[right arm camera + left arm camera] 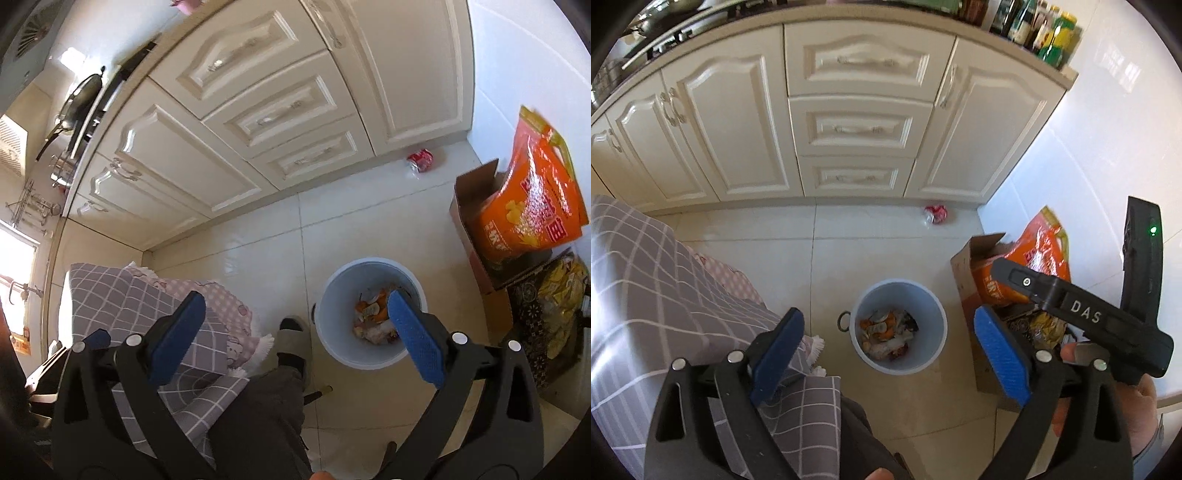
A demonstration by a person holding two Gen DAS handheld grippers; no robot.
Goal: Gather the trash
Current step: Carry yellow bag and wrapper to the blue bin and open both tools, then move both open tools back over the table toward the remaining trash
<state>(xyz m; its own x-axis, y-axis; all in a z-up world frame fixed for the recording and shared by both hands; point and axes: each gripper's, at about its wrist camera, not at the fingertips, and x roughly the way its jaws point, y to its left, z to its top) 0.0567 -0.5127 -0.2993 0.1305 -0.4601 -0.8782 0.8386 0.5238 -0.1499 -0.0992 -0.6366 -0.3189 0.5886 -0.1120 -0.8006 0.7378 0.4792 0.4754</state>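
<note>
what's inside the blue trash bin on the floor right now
The blue trash bin holds a loose heap of scraps, orange and pale pieces with some dark bits, low at the bottom. What lies under that heap is covered, and the pieces are too small to name.

bin (pixel 899 334): on the floor between the left gripper's (pixel 890 350) spread jaws, scraps (pixel 886 334) inside
cardboard box (pixel 967 273): just right of the bin, behind the right jaw, bag (pixel 1039 247) sticking out
crumpled wrapper (pixel 936 214): well ahead, at the cabinet (pixel 857 110) foot
cloth (pixel 665 280): under the left jaw
</note>
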